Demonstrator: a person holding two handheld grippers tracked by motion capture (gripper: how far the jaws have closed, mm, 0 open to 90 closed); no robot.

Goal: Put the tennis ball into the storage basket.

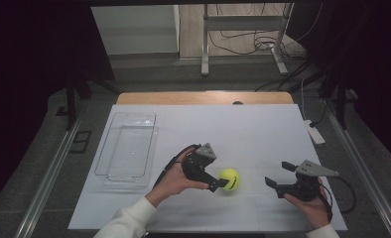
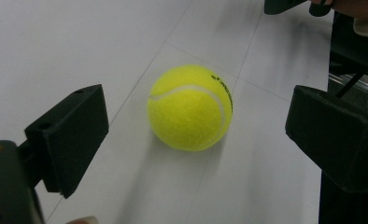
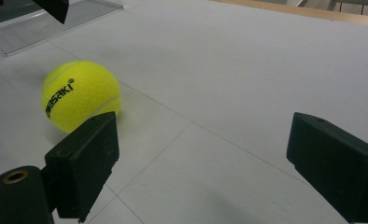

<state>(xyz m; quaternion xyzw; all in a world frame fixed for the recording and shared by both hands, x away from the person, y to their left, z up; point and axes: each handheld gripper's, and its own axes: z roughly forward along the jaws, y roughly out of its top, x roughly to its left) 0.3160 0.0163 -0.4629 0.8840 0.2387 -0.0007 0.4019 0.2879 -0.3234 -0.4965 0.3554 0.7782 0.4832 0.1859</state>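
A yellow tennis ball (image 1: pixel 229 179) with black lettering rests on the white sheet near the table's front. My left gripper (image 1: pixel 222 182) reaches it from the left, angled down. In the left gripper view the ball (image 2: pixel 190 107) lies on the sheet between the two black jaws, with a gap on each side; the left gripper (image 2: pixel 197 109) is open. My right gripper (image 1: pixel 279 174) is held to the ball's right, apart from it, open with nothing between its jaws. In the right gripper view the ball (image 3: pixel 79 95) sits ahead and left of the right gripper (image 3: pixel 206 133).
A clear plastic tray (image 1: pixel 129 148) lies on the left part of the white sheet (image 1: pixel 243 124). A white power strip (image 1: pixel 315 133) sits off the sheet's right edge. The wooden table edge (image 1: pixel 203 97) runs along the back, with a metal stand beyond.
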